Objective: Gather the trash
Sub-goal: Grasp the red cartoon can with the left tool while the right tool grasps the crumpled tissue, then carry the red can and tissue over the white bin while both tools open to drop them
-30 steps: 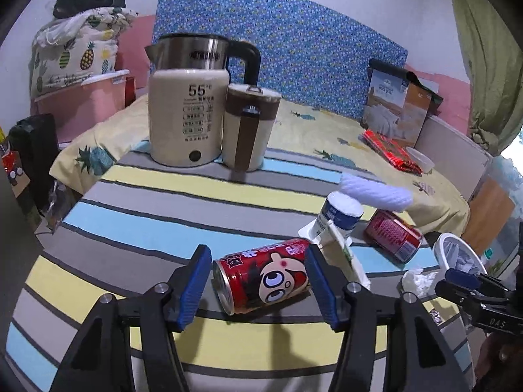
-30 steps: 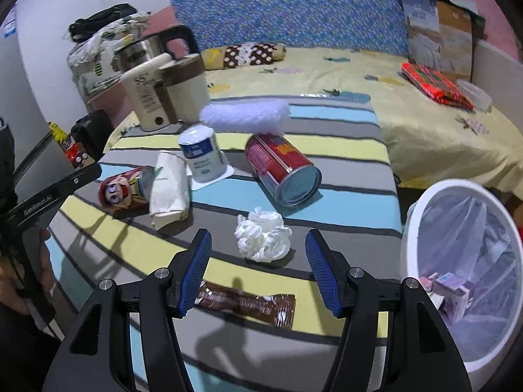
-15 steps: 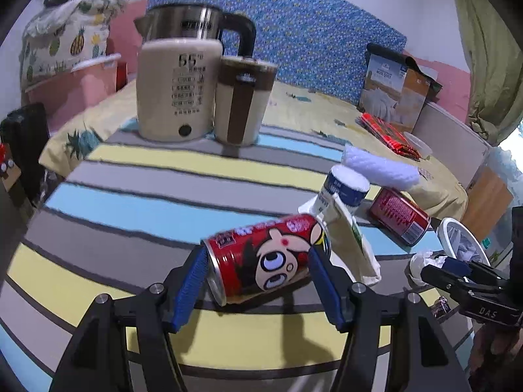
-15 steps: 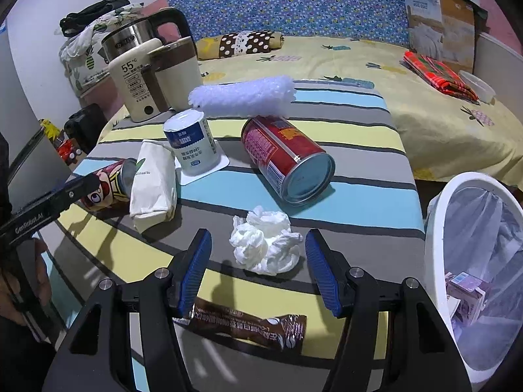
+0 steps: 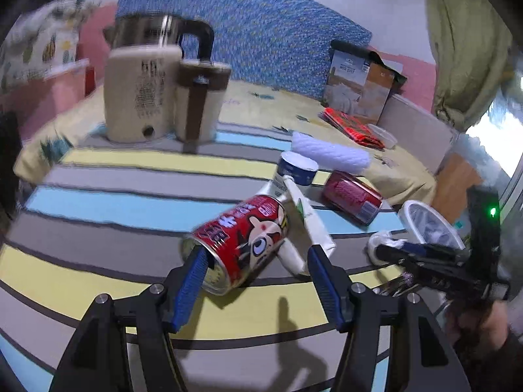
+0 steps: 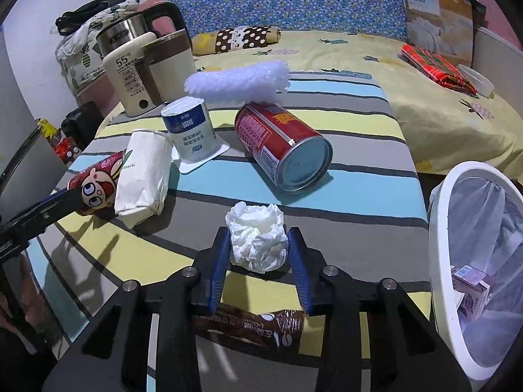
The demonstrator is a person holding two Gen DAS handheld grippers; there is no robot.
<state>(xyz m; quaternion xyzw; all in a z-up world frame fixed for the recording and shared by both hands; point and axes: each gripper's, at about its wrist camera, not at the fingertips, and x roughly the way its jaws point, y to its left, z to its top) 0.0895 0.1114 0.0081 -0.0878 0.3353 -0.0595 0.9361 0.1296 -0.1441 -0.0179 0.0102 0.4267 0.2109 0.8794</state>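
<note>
Right gripper (image 6: pixel 255 251) has just been closing, and its blue pads now sit against both sides of the crumpled white tissue (image 6: pixel 256 238), which a second ago lay loose ahead of widely spread jaws. That reads as a grip taken, though the wad is soft and how firmly it is pinched cannot be told. Under the gripper's base lies a brown coffee-sachet wrapper (image 6: pixel 261 326) on the striped tablecloth (image 6: pixel 359 189). Just to the right stands the white lined bin (image 6: pixel 439 261) with a small carton already in it, so the tissue has only a short way to go once lifted.

Left gripper (image 5: pixel 256 266) has opened a little further and stands spread wide around the red cartoon can (image 5: pixel 240 245). One pad is at the can's open end; the other is well clear of it, beside the white paper packet (image 5: pixel 310 228). Compared with a second ago the can has tipped askew and now leans toward the packet, so it is straddled, not held. Closing here may catch the packet too.

Farther out are an upturned yogurt cup (image 6: pixel 189 127), a larger red tin (image 6: pixel 282 147), a white foam roll (image 6: pixel 237 80) and two kettles (image 6: pixel 143 65), the trash among them not yet collected.
</note>
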